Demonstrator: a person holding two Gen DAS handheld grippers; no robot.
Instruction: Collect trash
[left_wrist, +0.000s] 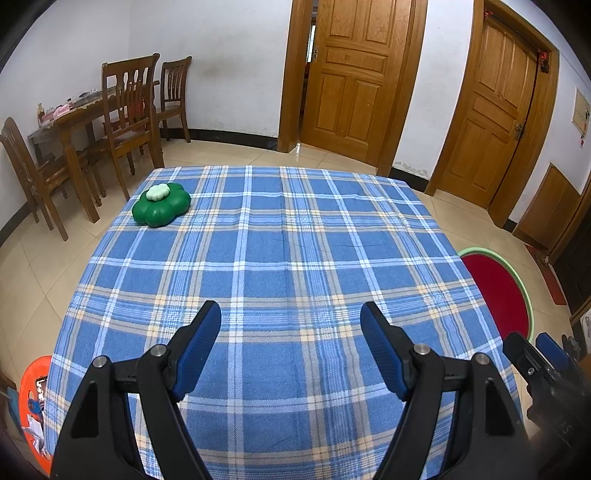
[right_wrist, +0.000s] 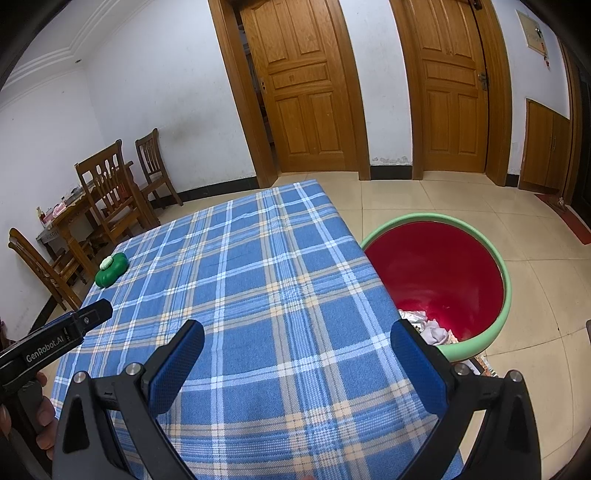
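Trash, seen as crumpled paper and foil wrappers, is gathered at the bottom of a red basin with a green rim set on the tiled floor just beside the right edge of the table. The table is covered by a blue plaid cloth, on which only a green flower-shaped container with a pale lid is seen, near the far left corner.

The left gripper is held low above the near part of the cloth, its blue-padded fingers spread wide apart with nothing between them. The right gripper is held over the near right part of the table, next to the basin, its fingers likewise parted and empty. In the right wrist view, part of a hand is seen on the left gripper's handle.

A wooden dining table with chairs is placed against the far left wall, and two wooden doors are set in the back wall. An orange object is partly visible on the floor at the table's near left corner.
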